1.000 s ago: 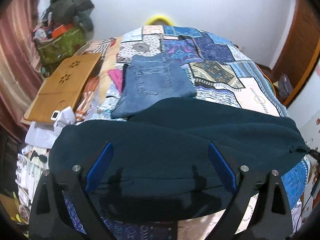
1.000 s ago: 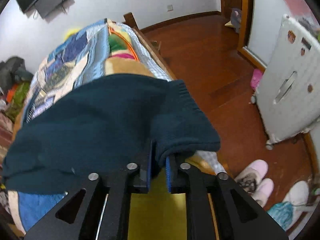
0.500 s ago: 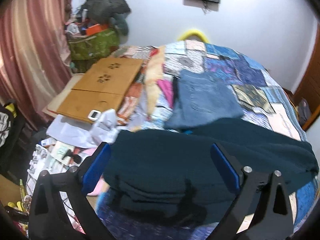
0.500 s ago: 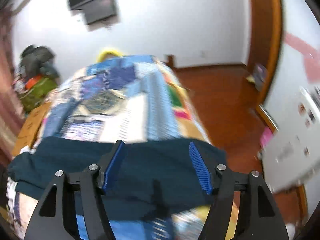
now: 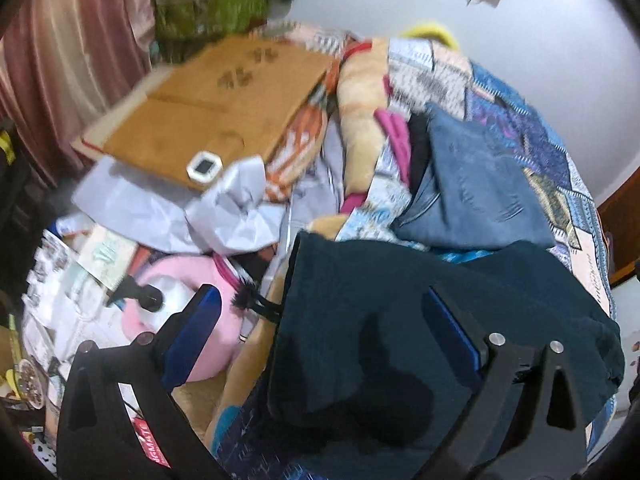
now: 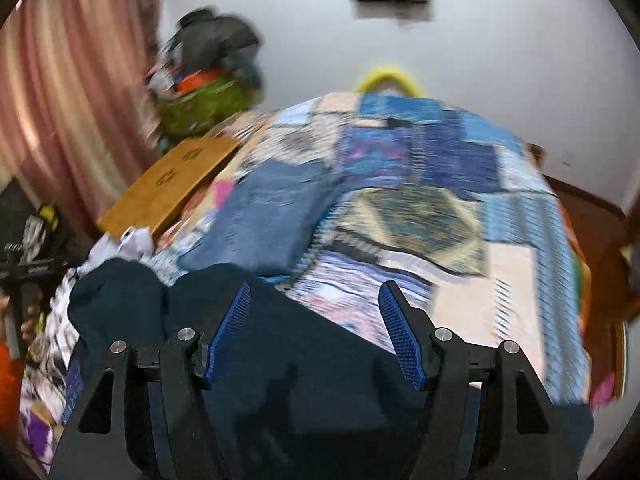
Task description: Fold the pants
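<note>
Dark teal pants (image 5: 420, 320) lie folded across the near edge of the patchwork bed (image 5: 540, 148); they also show in the right wrist view (image 6: 280, 360). My left gripper (image 5: 320, 316) is open and empty above the pants' left end. My right gripper (image 6: 314, 320) is open and empty above the pants. Folded blue jeans (image 5: 472, 188) lie behind the teal pants, also in the right wrist view (image 6: 264, 216).
A wooden lap desk (image 5: 208, 104) lies left of the bed, with crumpled white paper (image 5: 224, 216), a pink plush (image 5: 200, 320) and clutter on the floor. A green bag (image 6: 200, 104) stands by the pink curtain (image 6: 60, 100). The patchwork quilt (image 6: 440, 208) stretches away.
My right gripper let go of the pants' cuff and opened, then swung left. My left gripper stayed open and swung toward the left end of the pants.
</note>
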{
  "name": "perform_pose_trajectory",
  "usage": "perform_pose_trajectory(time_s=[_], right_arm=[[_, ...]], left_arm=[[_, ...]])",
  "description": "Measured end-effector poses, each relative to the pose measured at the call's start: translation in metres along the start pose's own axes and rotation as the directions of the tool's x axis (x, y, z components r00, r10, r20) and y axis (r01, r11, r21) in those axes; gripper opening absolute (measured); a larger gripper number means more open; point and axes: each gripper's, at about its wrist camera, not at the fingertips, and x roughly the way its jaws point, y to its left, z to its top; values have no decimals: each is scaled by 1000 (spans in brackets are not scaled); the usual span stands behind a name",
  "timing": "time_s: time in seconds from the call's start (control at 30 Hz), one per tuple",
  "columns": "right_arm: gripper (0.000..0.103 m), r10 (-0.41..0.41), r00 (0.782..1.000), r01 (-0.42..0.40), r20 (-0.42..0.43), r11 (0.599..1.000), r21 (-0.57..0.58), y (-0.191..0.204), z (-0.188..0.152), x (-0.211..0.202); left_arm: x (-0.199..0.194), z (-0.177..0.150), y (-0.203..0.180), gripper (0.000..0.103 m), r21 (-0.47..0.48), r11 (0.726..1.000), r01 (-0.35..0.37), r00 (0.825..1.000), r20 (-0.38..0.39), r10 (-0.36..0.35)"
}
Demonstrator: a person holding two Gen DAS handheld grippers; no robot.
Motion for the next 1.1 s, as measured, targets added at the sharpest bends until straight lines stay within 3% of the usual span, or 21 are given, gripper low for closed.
perform_pose_trajectory(time_s=[0.1,0.2,0.27,0.33,0.37,0.43,0.53,0.63,0.8,0.97,1.07,1.1], right_arm=[[63,61,995,-64,-74,997,-48,21,12,41],[63,97,985,-108,-146,992,-71,36,19,78],[63,110,972,-130,-206,988,-85,44,22,108],[61,126,957,-151,-262,986,-78,49,23,132],[54,133,949,-162,-285,984,-78,52,23,141],[42,144,931,-184,-336,979,-88,60,19,159],[22,128,913,-191,-387,973,-131,75,10,174],[11,82,928,-168,-363,963,-213,82,7,170],[9,69,935,-150,-348,966,-211,78,6,169],[9,28,942,-114,-336,964,-239,84,7,167],[13,11,948,-94,-319,964,-247,87,10,158],[13,13,952,-91,-307,966,-242,88,11,152]], left_arm=[[25,2,11,101,-39,999,38,996,-74,-40],[45,2,20,94,-89,986,143,979,-132,-154],[53,1,19,78,-111,974,200,963,-162,-216],[60,-1,14,53,-106,963,247,946,-190,-263],[62,-2,10,47,-91,961,261,941,-199,-274],[62,-6,4,17,-62,964,259,943,-201,-266],[55,-10,1,6,-42,967,252,951,-172,-256],[31,-16,-9,6,88,986,138,988,-80,-132],[-2,-27,3,8,130,991,10,1000,15,-12],[8,-45,14,10,117,993,11,999,-43,-6],[19,-55,19,23,66,998,-7,996,-90,13],[17,-57,20,36,49,999,-20,996,-91,25]])
